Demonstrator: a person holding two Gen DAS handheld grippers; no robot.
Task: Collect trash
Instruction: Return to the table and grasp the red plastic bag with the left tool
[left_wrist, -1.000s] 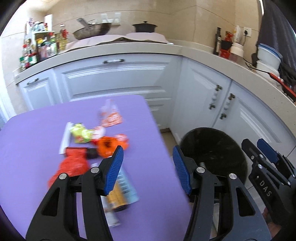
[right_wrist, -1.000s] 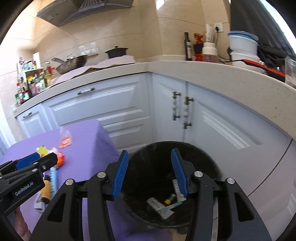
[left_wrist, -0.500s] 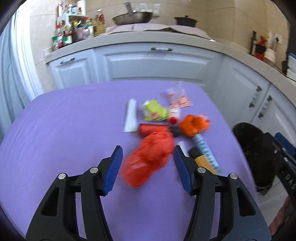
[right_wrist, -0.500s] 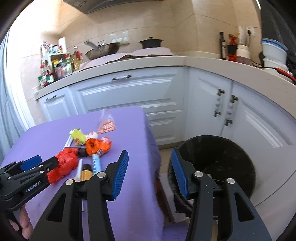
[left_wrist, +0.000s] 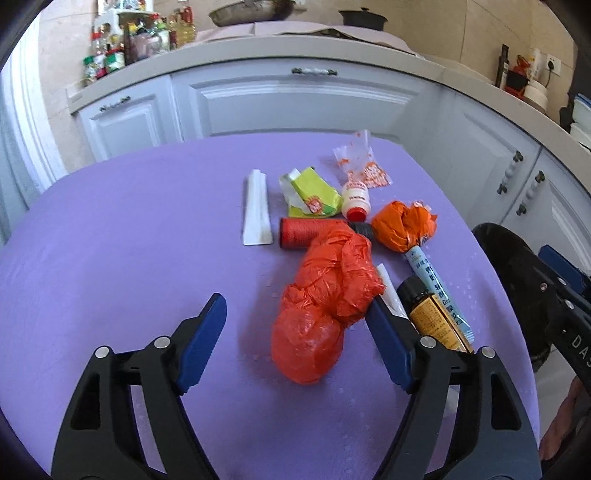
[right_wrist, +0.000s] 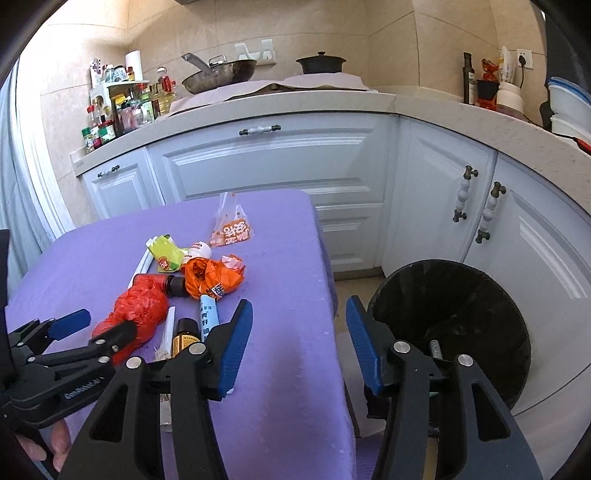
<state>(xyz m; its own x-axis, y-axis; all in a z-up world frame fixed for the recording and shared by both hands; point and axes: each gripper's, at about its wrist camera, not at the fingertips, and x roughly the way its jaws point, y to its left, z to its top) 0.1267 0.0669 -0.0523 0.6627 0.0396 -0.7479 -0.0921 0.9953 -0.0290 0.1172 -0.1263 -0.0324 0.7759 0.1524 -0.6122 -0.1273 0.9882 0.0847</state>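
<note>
Trash lies on the purple table: a crumpled red plastic bag, an orange bag, a red spool, a brown bottle, a blue tube, a green wrapper and a white strip. My left gripper is open, its jaws on either side of the red bag's near end. My right gripper is open and empty at the table's right edge, beside the black bin.
White kitchen cabinets and a worktop with a pan, pot and bottles stand behind the table. A small white bottle and a clear printed bag lie at the pile's far side. The bin stands on the floor right of the table.
My left gripper swung left from the bin side to the pile and closed in on the red bag. My right gripper turned left from over the bin to the table's edge.
</note>
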